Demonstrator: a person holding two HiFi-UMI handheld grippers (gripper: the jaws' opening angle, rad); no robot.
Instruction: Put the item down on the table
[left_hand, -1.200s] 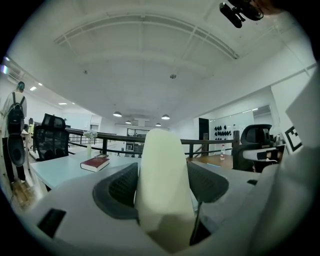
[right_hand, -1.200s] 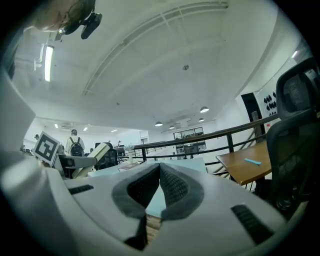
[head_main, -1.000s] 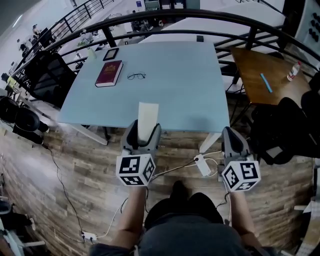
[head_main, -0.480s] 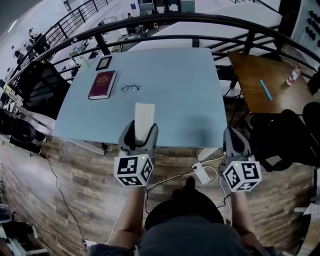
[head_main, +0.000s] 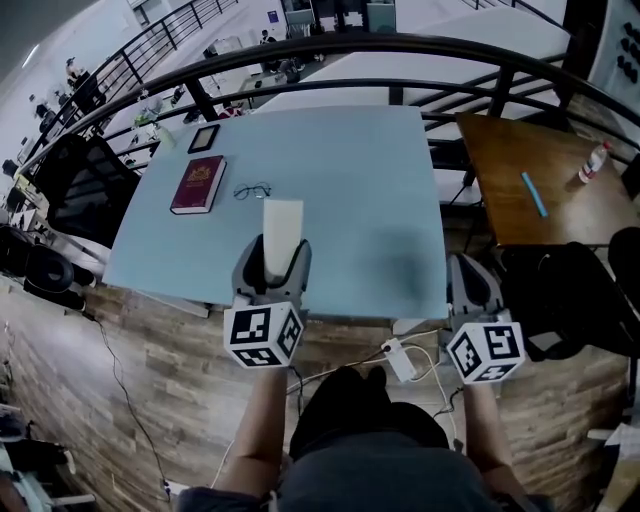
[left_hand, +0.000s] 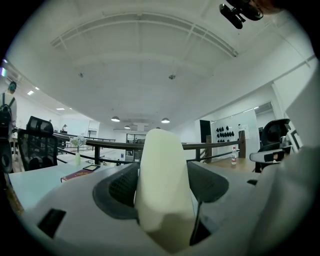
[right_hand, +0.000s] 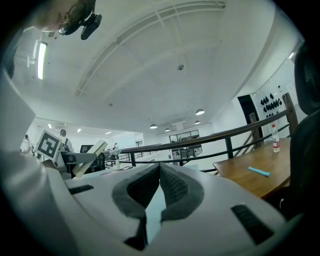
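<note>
Left claw pinches a pale block over the near edge of the blue table. I see my right claw pressed together, holding nothing.

No legible text, brand or number anywhere. Only black-and-white square marker patterns, not lettering, on the cubes of the left gripper and the right gripper, low in the head view. Faint gilt print on the dark red book, upper left, too small to read. Label on the bottle, right edge, equally unreadable.
</note>
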